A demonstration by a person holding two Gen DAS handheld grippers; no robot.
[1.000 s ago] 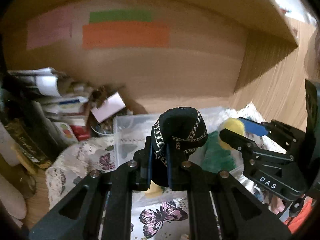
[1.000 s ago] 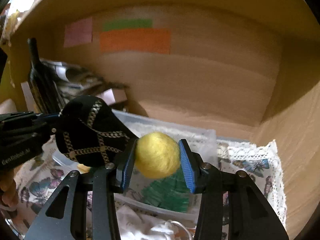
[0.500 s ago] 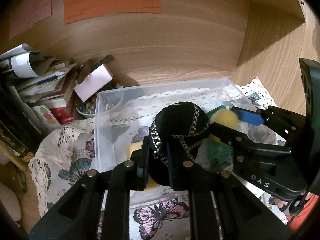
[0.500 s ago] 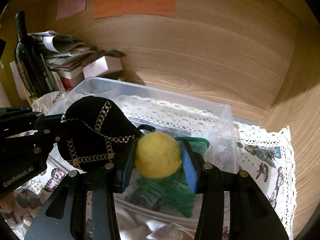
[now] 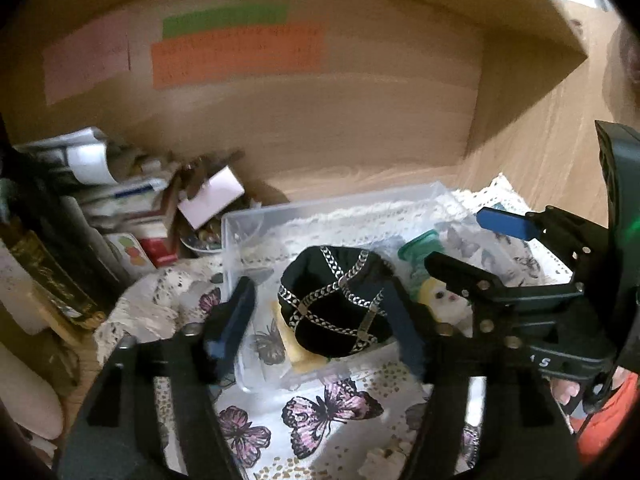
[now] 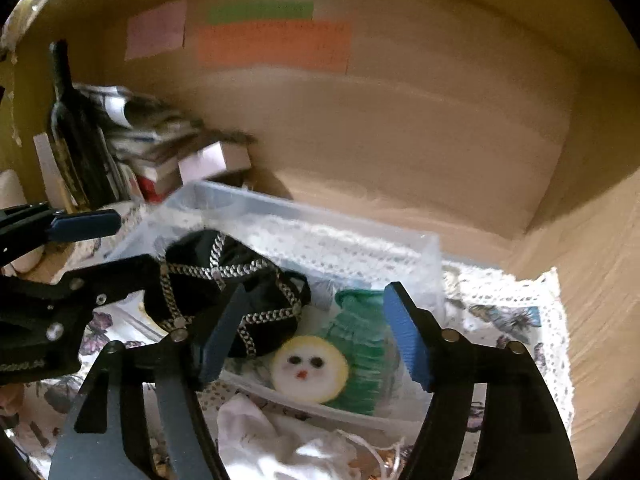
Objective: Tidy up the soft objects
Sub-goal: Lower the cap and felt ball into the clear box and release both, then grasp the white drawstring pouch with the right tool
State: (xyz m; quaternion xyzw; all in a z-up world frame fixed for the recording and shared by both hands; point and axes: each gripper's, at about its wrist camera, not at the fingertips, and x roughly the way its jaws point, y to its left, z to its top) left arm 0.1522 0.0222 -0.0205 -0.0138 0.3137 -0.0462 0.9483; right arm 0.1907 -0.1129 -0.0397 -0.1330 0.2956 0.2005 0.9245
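A black soft pouch with silver chain trim lies in the clear plastic bin, also in the right wrist view. Beside it to the right lies a yellow plush doll with a white face on green knitted fabric; the doll also shows in the left wrist view. My left gripper is open above the pouch, touching nothing. My right gripper is open above the doll, holding nothing.
The bin stands on a butterfly-print lace cloth inside a wooden alcove. Stacked books and papers, a dark bottle and a small bowl crowd the left. A white cloth lies in front of the bin.
Both grippers opened and pulled back and up. The black pouch dropped from the left gripper into the bin; the yellow doll dropped from the right gripper beside it.
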